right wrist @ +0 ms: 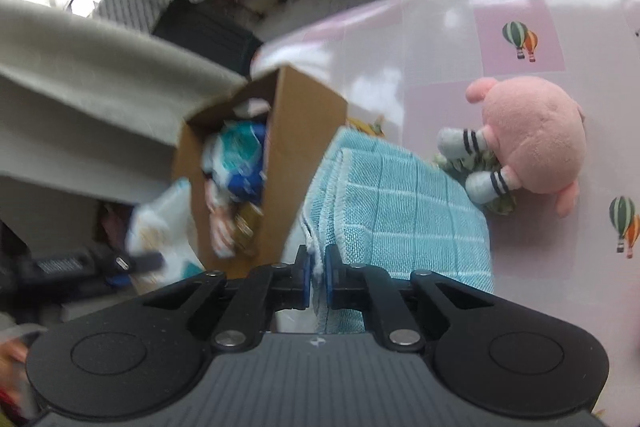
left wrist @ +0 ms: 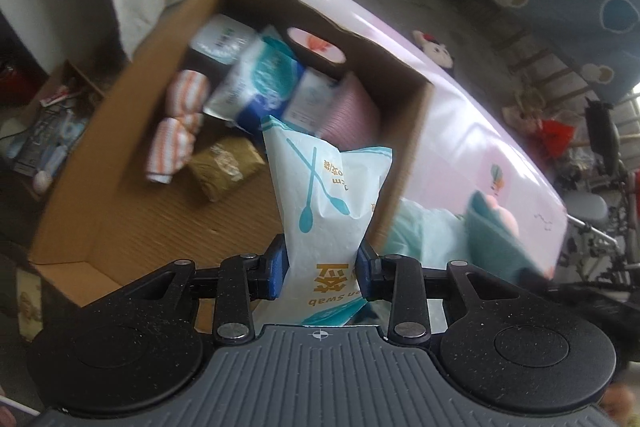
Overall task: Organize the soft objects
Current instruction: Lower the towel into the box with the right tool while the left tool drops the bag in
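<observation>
- left gripper (left wrist: 322, 269) has its 2 fingers pinching a white cotton swab bag (left wrist: 326, 195), which sticks out ahead of the tips over the open cardboard box (left wrist: 120, 195)
- right gripper (right wrist: 317, 273) fingers are squeezed onto the teal towel (right wrist: 400, 203) edge, pink plush (right wrist: 532, 135) lies beyond on the right

The cardboard box (left wrist: 120, 195) stood on the table (left wrist: 460, 115), with tissue packs (left wrist: 260, 87) and rolled cloths (left wrist: 176, 131) inside. Right of it lay the folded towel (right wrist: 400, 203), and the plush toy (right wrist: 532, 135) beyond.
</observation>
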